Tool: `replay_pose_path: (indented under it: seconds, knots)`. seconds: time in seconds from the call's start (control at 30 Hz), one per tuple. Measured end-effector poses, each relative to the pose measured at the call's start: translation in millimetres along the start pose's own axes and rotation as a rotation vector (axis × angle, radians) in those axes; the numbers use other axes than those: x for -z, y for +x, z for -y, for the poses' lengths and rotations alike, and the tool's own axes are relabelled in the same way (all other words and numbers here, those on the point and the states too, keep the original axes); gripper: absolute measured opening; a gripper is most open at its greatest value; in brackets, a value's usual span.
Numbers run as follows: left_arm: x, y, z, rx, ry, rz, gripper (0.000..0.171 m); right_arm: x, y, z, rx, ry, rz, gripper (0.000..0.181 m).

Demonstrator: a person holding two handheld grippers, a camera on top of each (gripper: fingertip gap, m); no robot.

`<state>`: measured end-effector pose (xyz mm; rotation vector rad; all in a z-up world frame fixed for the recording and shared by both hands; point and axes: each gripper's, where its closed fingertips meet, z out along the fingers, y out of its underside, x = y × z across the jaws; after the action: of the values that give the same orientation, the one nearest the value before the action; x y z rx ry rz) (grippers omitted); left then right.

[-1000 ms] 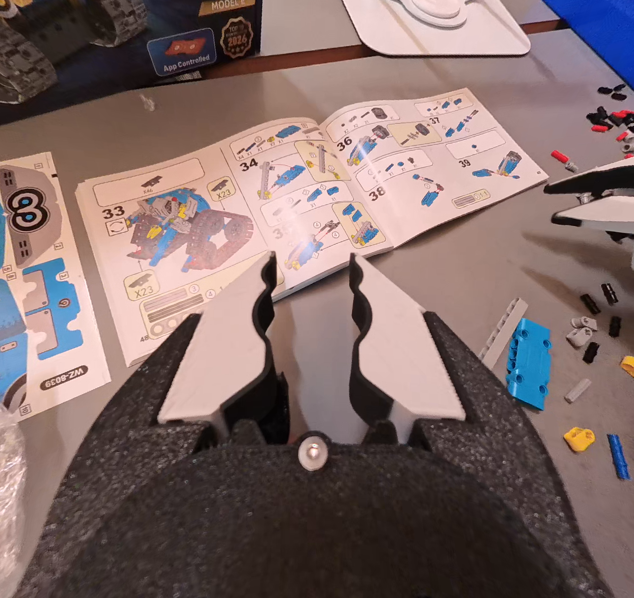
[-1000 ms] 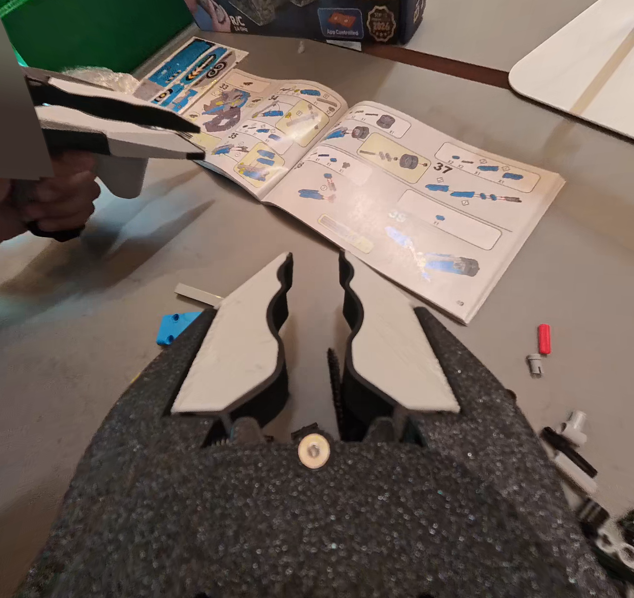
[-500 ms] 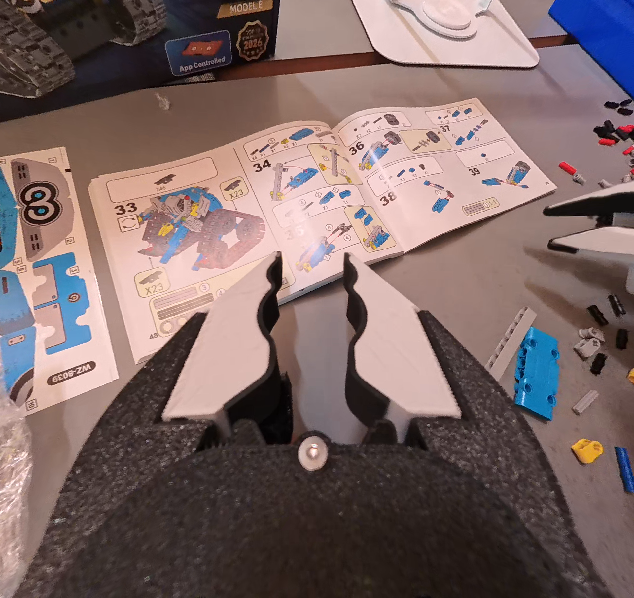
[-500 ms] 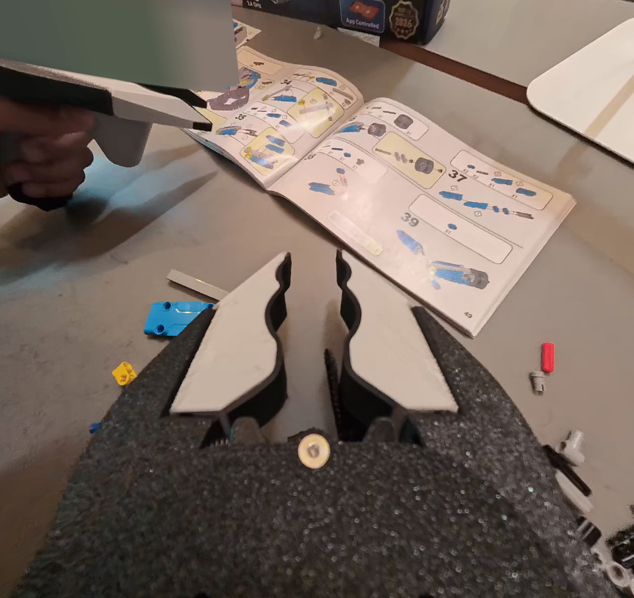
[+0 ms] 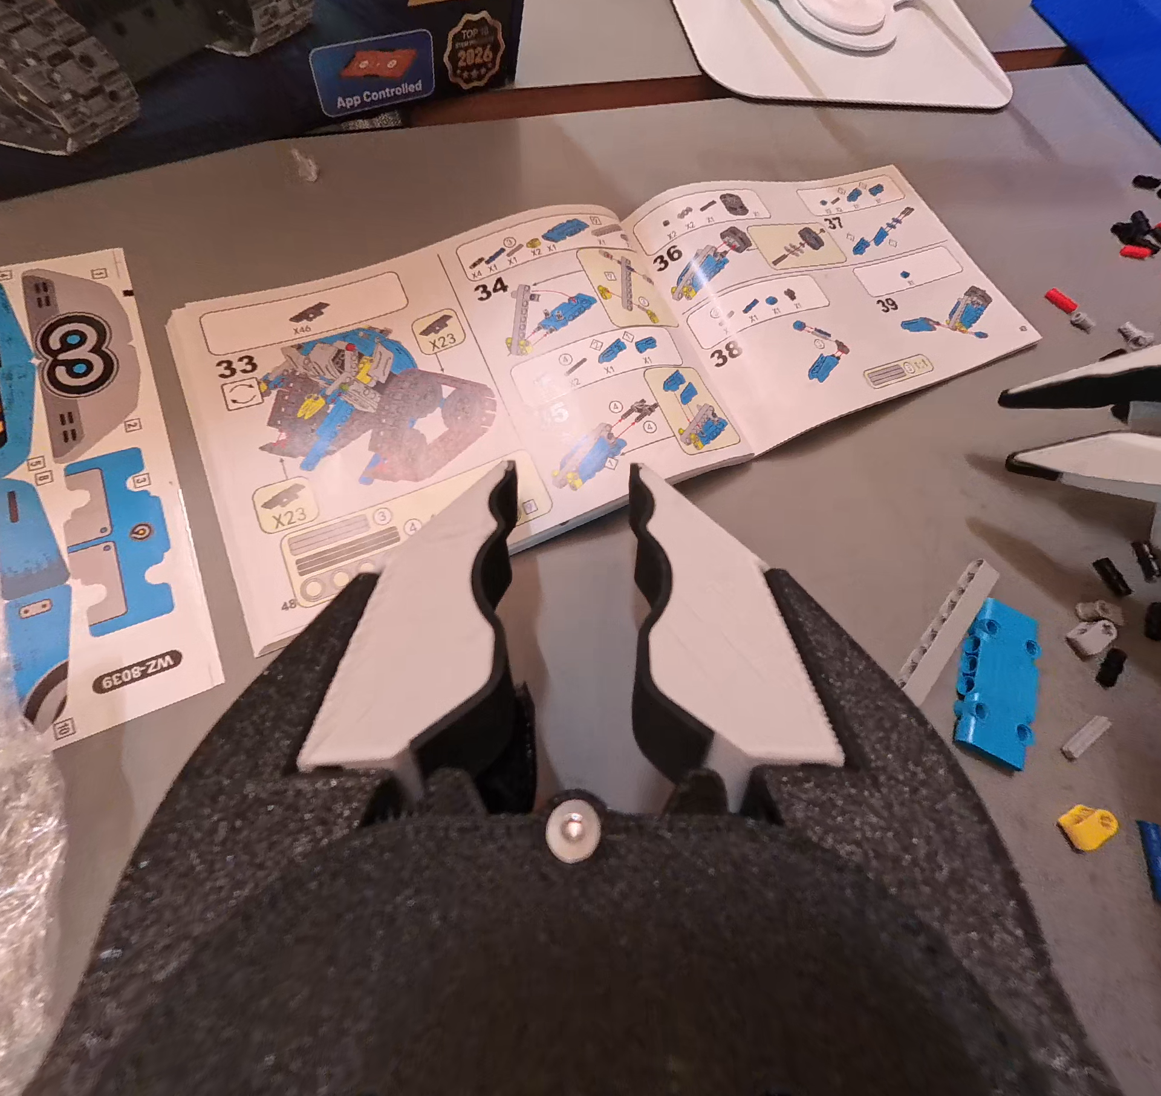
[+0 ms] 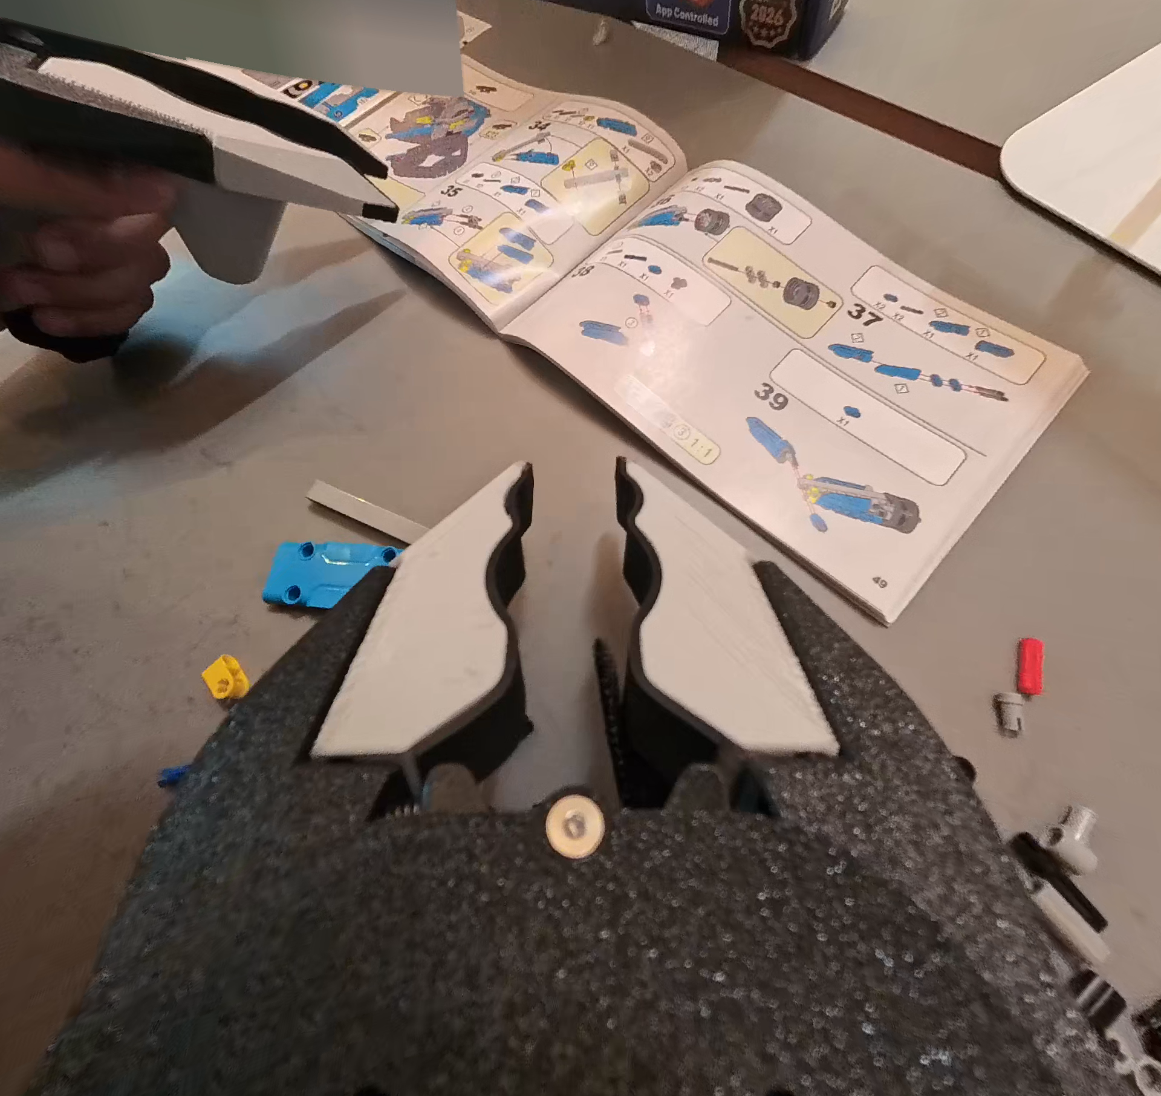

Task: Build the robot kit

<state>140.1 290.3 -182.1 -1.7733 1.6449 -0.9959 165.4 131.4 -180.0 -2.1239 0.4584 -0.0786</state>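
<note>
Left hand-held gripper [image 5: 572,475]: fingers apart, nothing between them, tips over the near edge of the open paper instruction booklet [image 5: 565,343] on the grey counter [image 5: 817,550]. Gap looks slightly narrower than a second ago, and the booklet sits a bit farther up the left wrist view than before.

Right hand-held gripper [image 6: 575,469]: fingers apart, empty, above bare counter just short of the booklet's right page. It has pulled back: the blue rectangular pin-hole brick [image 6: 320,572] and small yellow connector piece [image 6: 225,677], mostly hidden a second ago, now show to its left. Flat grey beam [image 6: 364,509] lies just beyond the blue brick.

Red peg [image 6: 1030,665] and short grey peg [image 6: 1009,712] lie right of the gripper, near the booklet corner.

White and blue sticker sheet [image 5: 94,488] lies left of the booklet; dark blue printed toy box [image 5: 251,29] stands behind.
</note>
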Motion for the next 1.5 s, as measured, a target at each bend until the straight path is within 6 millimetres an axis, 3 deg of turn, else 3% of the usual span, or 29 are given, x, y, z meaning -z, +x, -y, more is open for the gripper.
replay_pose_path:
  seconds: [0.23, 0.4, 0.5, 0.67, 0.8, 0.9, 1.0, 1.1, 1.27, 1.5]
  knots:
    - [3.0, 3.5, 4.4, 0.013, 0.010, -0.017, 0.035, 0.4, -2.3, 0.2, 0.030, -0.014, -0.005, 0.026]
    - [4.9, 13.4, 11.6, 0.020, 0.035, -0.062, 0.035, 5.3, 3.2, -1.7, 0.034, -0.038, -0.007, 0.026]
    - [5.0, 23.9, 15.6, 0.013, 0.057, -0.113, 0.035, 8.8, -3.9, -1.2, 0.069, -0.039, 0.054, 0.026]
    - [11.8, 70.4, 18.4, -0.065, 0.079, -0.322, 0.035, 24.4, -52.3, -12.9, 0.150, -0.073, 0.381, 0.031]
    - [32.1, 135.6, -15.1, -0.287, -0.057, -0.561, 0.039, 23.8, -62.2, -27.4, 0.239, -0.148, 0.403, 0.032]
    - [40.2, 160.7, -42.7, -0.461, -0.156, -0.561, 0.049, 25.3, -44.9, -16.1, 0.217, -0.103, 0.328, 0.032]
    - [40.8, 168.8, -52.9, -0.489, -0.216, -0.532, 0.053, 28.1, -17.7, 0.7, 0.175, -0.022, 0.212, 0.030]
    - [35.7, 165.0, -53.2, -0.438, -0.256, -0.479, 0.042, 27.2, 2.2, 10.0, 0.138, 0.030, 0.124, 0.028]
    - [36.7, 166.3, -64.4, -0.420, -0.326, -0.470, 0.036, 22.0, 10.8, 11.1, 0.139, 0.030, 0.074, 0.026]
    - [17.9, 157.2, -73.8, -0.459, -0.355, -0.330, 0.032, 30.3, 7.9, 25.4, 0.150, 0.080, 0.049, 0.025]
